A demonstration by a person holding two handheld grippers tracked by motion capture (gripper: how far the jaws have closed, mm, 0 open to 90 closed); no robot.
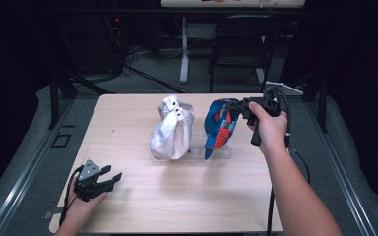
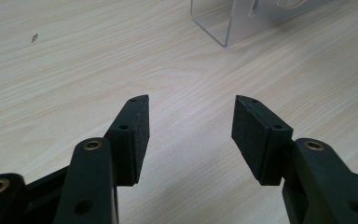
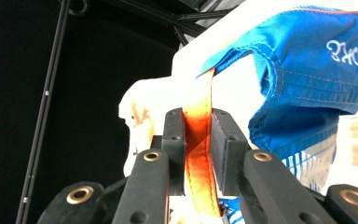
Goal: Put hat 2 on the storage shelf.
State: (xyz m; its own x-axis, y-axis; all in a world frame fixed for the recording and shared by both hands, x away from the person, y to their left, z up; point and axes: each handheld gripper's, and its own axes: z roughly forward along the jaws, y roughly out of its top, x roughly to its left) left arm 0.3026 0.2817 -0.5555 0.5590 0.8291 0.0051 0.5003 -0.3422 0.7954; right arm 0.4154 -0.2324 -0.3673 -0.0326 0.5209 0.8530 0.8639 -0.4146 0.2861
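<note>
A blue and red cap (image 1: 219, 129) stands on a clear stand (image 1: 222, 153) at the table's right middle. In the right gripper view the blue cap (image 3: 307, 70) has an orange strap (image 3: 200, 91) hanging from its back. My right gripper (image 3: 198, 128) is shut on that strap, and in the high view this right gripper (image 1: 232, 105) reaches the cap's upper rear from the right. A silvery white cap (image 1: 173, 129) stands just left of the blue one. My left gripper (image 1: 114, 178) rests low at the table's front left, and its jaws (image 2: 191, 126) are open over bare wood.
The light wooden table (image 1: 128, 123) holds both caps near its middle. A corner of the clear stand (image 2: 228, 23) lies ahead of the left gripper. Beyond the far edge are a black chair (image 1: 241, 44), a white table leg (image 1: 184, 49) and floor cables.
</note>
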